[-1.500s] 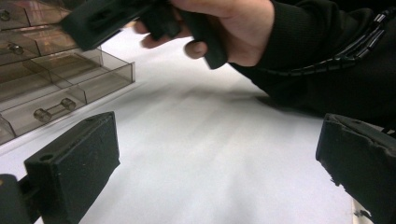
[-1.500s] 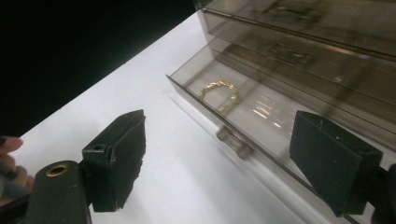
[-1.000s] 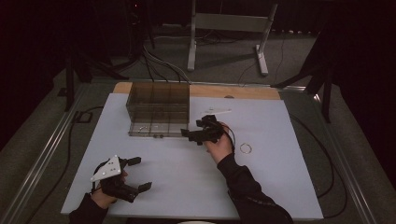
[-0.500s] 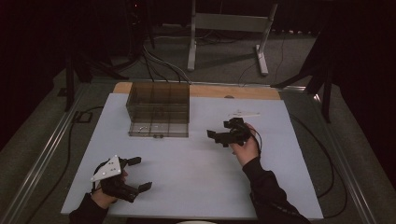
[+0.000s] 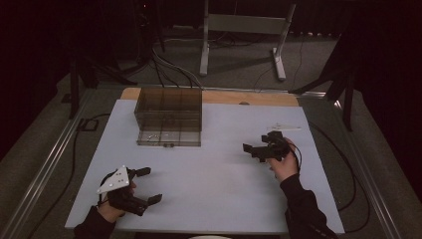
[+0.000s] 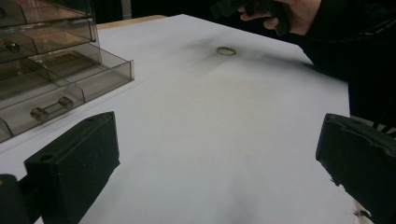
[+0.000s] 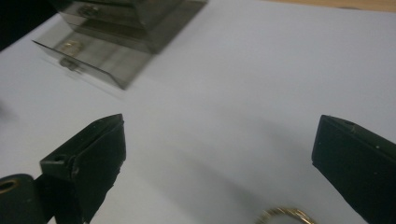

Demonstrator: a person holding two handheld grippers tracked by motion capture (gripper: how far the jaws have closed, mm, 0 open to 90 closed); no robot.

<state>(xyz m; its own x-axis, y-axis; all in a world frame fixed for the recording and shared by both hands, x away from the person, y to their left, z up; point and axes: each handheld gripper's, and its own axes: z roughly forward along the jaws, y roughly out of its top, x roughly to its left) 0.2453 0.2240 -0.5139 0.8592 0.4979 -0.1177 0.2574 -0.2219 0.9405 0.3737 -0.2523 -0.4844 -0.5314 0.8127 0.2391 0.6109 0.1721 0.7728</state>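
Our right gripper (image 7: 219, 154), jaws just spread wide and empty, hovers over the thin gold metal ring (image 7: 285, 215): light, stiff, slippery; we pinch across its rim.

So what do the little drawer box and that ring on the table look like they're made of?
Drawer box: probably smoky clear plastic, glossy; its dividers and inner walls show through. Ring: looks like gold-toned metal, going by its yellowish shine, though it is small and hard to judge.

Smoky clear drawer box (image 5: 169, 117), gold ring (image 7: 285, 215), white table (image 5: 219, 184).
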